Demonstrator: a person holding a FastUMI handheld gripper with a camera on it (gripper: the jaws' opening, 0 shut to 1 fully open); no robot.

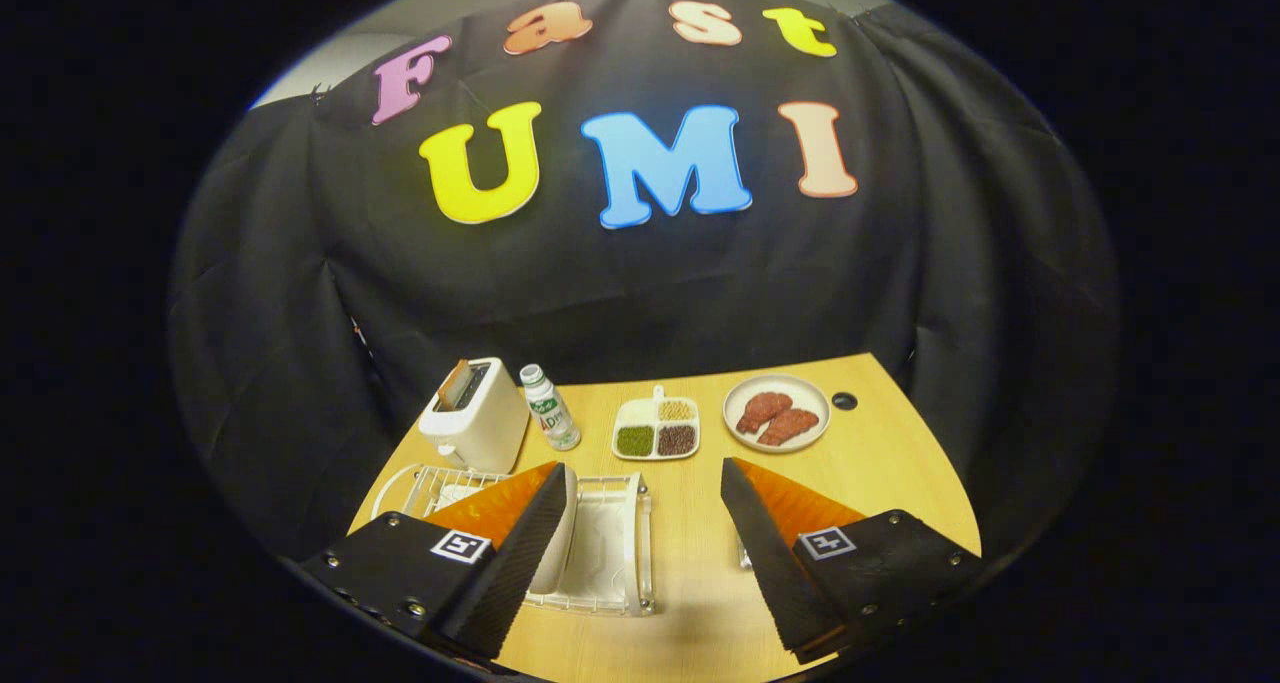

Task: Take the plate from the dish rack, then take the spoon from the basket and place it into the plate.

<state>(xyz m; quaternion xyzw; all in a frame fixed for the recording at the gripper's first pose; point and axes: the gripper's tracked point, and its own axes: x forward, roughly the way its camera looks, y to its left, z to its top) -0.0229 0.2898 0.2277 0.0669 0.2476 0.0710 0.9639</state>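
From left: a toaster (474, 413) and bottle (549, 407) stand behind the dish rack (610, 543), where the plate (558, 533) leans upright beside the left finger. The gripper (640, 553) hovers with fingers spread wide, empty. First step apparently pending: it must descend and close on the plate's rim. The spoon's basket cannot be made out.

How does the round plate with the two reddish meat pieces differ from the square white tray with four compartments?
The round plate has one open surface, while the square white tray is split into four compartments and has a small tab at its far edge. The plate carries two reddish meat pieces; the tray holds small portions in green, dark and pale colours. Both lie flat on the wooden table, beyond the fingers of the open gripper.
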